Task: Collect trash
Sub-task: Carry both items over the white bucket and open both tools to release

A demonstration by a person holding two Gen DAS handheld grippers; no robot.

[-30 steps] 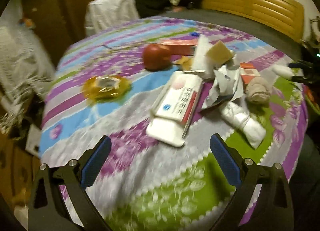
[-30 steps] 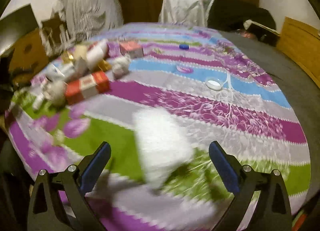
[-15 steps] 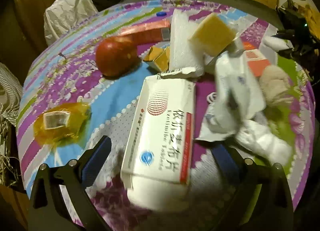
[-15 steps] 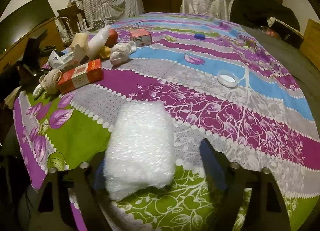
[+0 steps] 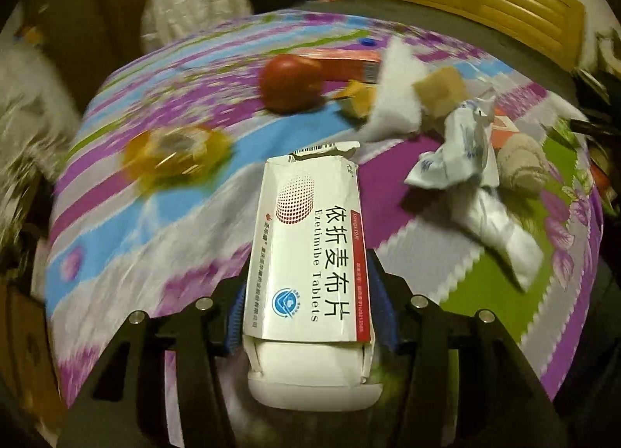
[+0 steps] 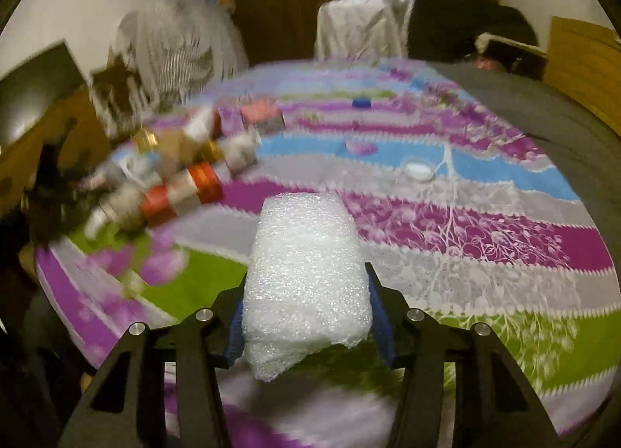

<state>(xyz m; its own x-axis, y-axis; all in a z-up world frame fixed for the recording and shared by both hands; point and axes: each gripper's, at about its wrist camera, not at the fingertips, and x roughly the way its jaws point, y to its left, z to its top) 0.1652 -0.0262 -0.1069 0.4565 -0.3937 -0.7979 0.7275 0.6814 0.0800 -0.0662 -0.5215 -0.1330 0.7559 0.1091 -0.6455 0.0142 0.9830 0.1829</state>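
Pickup step: both tools had just been closing, each with a piece of trash between its pads. Left tool [image 5: 306, 316] clamped the pill box [image 5: 310, 257] at 6 o'clock, box pointing to 12 over the bed [image 5: 155, 246]. Right tool [image 6: 306, 316] clamped the foam wrap [image 6: 306, 273], also 6 o'clock. Remaining litter sat around 10 o'clock in the right view. Next, probably: lift both and carry to a bin; none visible.

A white tablet box [image 5: 310, 254] with red trim, its far flap torn open, lies lengthwise between my left jaws, clamped at its sides. My right jaws pinch a crumpled white foam sheet [image 6: 306, 277], standing lengthwise too.
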